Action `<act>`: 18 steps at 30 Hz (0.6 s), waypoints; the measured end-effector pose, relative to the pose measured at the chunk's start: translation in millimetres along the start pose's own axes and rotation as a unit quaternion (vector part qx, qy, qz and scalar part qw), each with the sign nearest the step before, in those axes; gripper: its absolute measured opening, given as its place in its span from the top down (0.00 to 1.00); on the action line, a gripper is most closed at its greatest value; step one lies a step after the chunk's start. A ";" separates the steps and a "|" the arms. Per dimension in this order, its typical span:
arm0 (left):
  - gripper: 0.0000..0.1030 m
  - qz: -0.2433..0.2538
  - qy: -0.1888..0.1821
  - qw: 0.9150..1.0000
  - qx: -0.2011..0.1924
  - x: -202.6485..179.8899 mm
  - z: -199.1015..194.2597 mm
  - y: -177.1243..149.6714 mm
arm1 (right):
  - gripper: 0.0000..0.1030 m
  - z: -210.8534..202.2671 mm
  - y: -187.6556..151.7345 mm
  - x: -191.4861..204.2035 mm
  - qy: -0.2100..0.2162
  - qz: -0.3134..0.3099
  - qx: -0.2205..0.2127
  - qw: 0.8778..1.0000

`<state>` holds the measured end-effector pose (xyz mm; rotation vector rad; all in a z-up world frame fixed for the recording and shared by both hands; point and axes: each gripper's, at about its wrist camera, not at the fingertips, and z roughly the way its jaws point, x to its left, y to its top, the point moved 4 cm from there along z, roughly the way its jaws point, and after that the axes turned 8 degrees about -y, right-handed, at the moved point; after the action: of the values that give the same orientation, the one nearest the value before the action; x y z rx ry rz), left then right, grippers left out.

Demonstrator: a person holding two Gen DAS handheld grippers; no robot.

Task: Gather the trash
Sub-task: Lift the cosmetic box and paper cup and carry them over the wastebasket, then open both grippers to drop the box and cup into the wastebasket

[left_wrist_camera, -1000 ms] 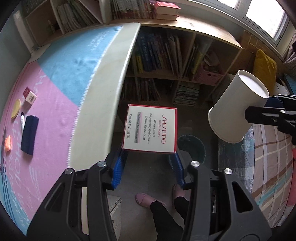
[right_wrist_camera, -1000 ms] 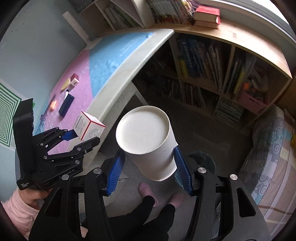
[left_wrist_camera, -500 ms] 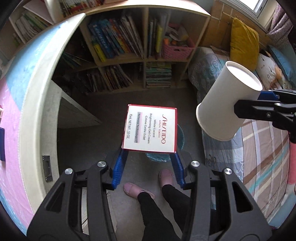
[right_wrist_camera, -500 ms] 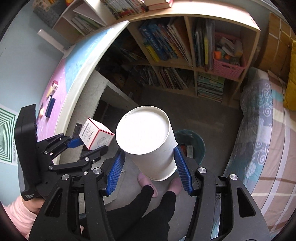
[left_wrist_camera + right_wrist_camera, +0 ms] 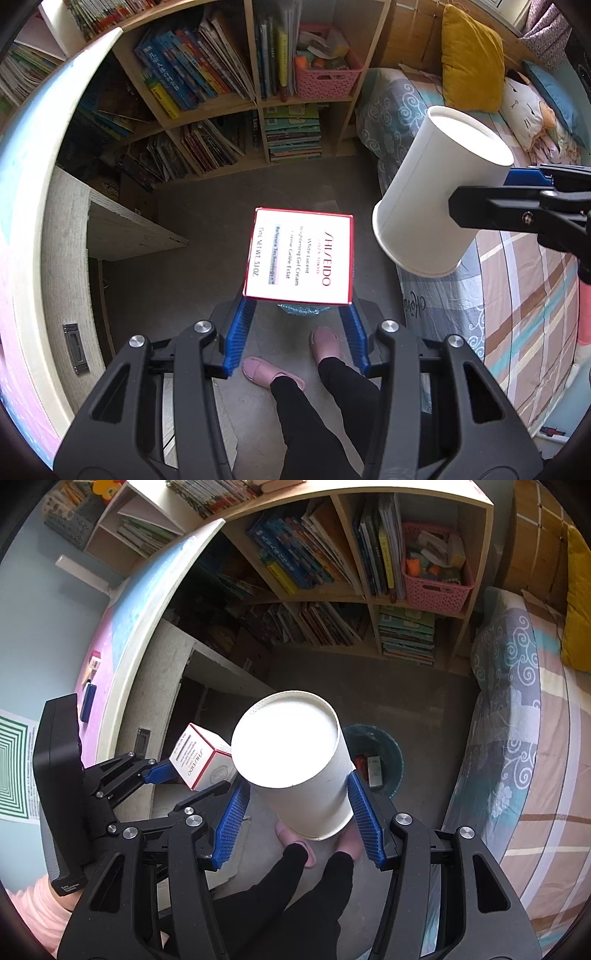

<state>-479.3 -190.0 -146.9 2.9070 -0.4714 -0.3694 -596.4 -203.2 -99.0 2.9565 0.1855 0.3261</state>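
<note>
Left wrist view: jaws of the left gripper (image 5: 297, 314) pinch a white carton (image 5: 299, 260); the bin (image 5: 297, 308) lies almost hidden directly beyond it, so a release could miss.

Right wrist view: jaws of the right gripper (image 5: 295, 805) clamp a paper cup (image 5: 295, 760); the bin (image 5: 373, 753) sits right of them, so dropping now likely hits the floor.

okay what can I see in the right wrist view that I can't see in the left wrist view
Only the right wrist view shows the open mouth of the bin with trash inside, plus the dark case on the desk. Only the left shows the cat pillow. Both show the white box, the paper cup and the pink basket.
</note>
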 end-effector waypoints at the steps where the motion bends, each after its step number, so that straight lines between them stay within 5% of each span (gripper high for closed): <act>1: 0.58 0.001 0.000 1.000 0.005 -0.5 3.6 0.6 | 0.46 1.7 0.4 -1.3 0.001 0.000 0.002 1.000; 18: 0.58 0.009 -0.007 0.999 0.031 -5.6 33.6 18.1 | 0.44 20.5 11.3 -17.6 0.007 0.015 0.019 1.000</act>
<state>-498.7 -209.4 -174.0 2.9585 -0.5205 -0.3801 -607.6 -219.7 -120.5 2.9979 0.1518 0.3513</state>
